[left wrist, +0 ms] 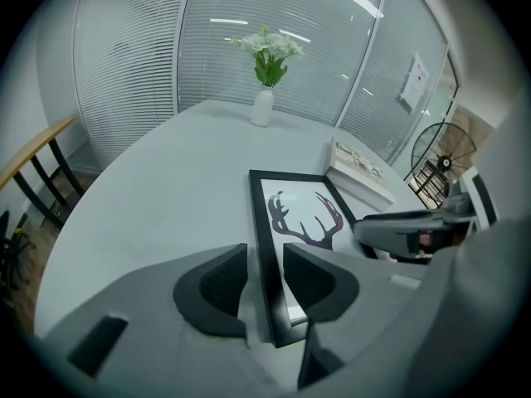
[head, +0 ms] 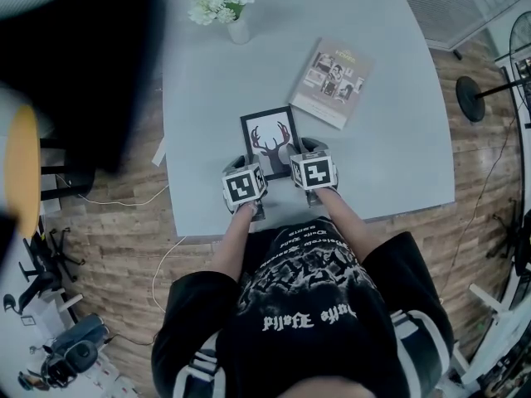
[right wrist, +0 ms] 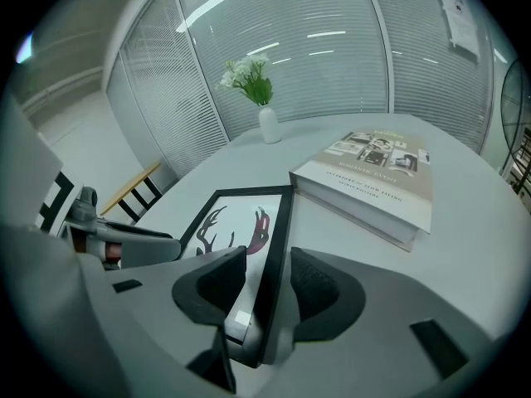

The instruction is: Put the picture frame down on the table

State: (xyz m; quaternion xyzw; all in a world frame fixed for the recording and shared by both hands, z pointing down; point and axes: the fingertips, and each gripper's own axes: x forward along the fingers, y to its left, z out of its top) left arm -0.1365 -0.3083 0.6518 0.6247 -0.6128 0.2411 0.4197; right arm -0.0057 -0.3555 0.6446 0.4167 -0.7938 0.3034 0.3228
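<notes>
A black picture frame (head: pixel 270 138) with a deer-antler print lies flat on the grey table (head: pixel 398 164), close to its near edge. My left gripper (head: pixel 251 166) straddles the frame's near left corner. In the left gripper view the frame's black left edge (left wrist: pixel 264 222) runs between the jaws of the left gripper (left wrist: pixel 264 280), with a gap on each side. My right gripper (head: pixel 300 149) straddles the near right corner. The right gripper view shows the frame's right edge (right wrist: pixel 274 230) between the spread jaws of the right gripper (right wrist: pixel 267 284), untouched by either pad.
A thick book (head: pixel 332 81) lies flat just beyond the frame to the right. A white vase of white flowers (head: pixel 224 11) stands at the table's far side. A chair (head: pixel 50 181) is left of the table, and a fan base (head: pixel 471 98) stands on the wood floor at right.
</notes>
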